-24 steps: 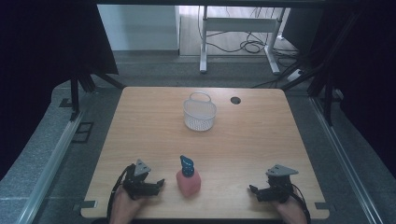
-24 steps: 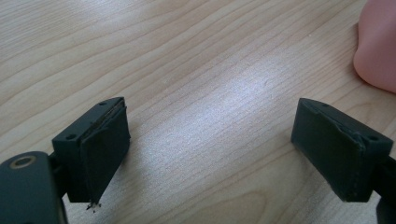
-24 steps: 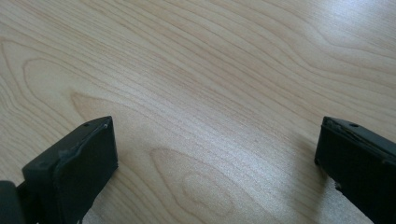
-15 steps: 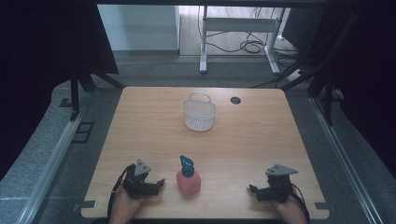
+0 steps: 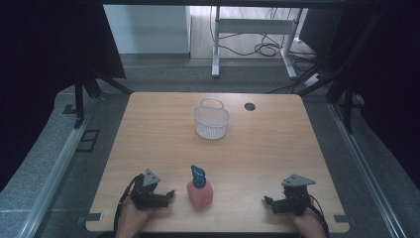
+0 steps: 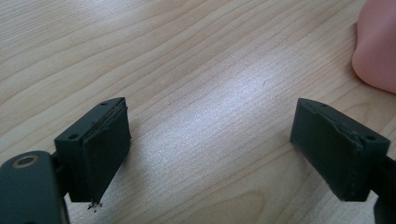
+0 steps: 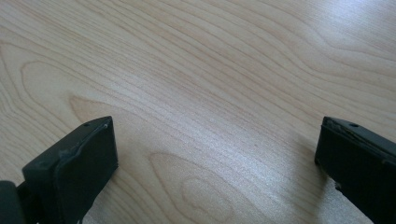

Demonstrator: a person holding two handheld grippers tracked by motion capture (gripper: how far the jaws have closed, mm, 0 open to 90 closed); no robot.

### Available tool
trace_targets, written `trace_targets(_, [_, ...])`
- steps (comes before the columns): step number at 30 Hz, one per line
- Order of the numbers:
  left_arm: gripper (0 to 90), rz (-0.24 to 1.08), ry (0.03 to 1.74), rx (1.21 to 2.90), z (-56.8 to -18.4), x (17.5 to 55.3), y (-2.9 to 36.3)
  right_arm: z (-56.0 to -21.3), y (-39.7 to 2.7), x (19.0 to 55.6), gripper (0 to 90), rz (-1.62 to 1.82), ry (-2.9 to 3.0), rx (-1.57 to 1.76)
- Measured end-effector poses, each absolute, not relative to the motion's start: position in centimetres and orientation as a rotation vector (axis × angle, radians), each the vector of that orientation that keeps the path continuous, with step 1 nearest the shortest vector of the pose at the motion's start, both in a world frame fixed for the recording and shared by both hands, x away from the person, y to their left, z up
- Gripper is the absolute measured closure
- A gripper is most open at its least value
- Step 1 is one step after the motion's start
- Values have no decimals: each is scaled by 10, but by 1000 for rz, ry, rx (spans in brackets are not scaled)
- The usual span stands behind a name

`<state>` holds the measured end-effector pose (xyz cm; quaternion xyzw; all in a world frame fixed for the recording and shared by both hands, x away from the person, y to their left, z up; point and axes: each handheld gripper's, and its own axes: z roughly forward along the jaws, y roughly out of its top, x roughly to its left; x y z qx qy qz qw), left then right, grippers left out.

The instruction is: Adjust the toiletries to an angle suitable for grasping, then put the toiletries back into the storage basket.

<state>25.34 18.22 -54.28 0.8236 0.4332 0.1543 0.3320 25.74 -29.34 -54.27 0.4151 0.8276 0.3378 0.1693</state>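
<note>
Nearest, at the near edge of the wooden table (image 5: 148, 129): left tool (image 5: 167, 195) resting low in a hand, jaws spread wide, nothing between them but bare wood grain. In the left gripper view, left tool (image 6: 210, 154) aimed across the table, with a pink rounded body at the upper right edge, near but apart from the jaws.

Also at the near edge, well off to the right: right tool (image 5: 267, 201), likewise held low, jaws standing wide and empty. In the right gripper view, right tool (image 7: 215, 163) looking out over plain tabletop.

Between the two tools, just beside the left one: pink spray bottle (image 5: 200, 191) with a blue nozzle, standing upright on the table, untouched, nozzle tipped toward the left.

Farther back, near the table's middle: white mesh basket (image 5: 211, 121) with its handle up, apparently empty. Beyond it, a small dark cable hole (image 5: 249, 106) in the tabletop.

By judgement: work barely begun, no grasp made. Likely ahead: closing the left tool on the bottle, lifting it, carrying it back to the basket and letting go inside. All of that not yet done.
</note>
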Motion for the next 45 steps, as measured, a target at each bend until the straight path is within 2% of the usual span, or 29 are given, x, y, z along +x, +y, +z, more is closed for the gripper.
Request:
trace_targets(16, [126, 412, 1110, 2126, -532, 250, 185, -543, -293, 257, 0, 960, 2352, 1180])
trace_targets(23, [111, 356, 1077, 2135, -528, 249, 185, -543, -293, 257, 0, 960, 2352, 1180])
trace_targets(45, [119, 323, 1013, 2134, -512, 242, 179, -543, -293, 257, 0, 960, 2352, 1180])
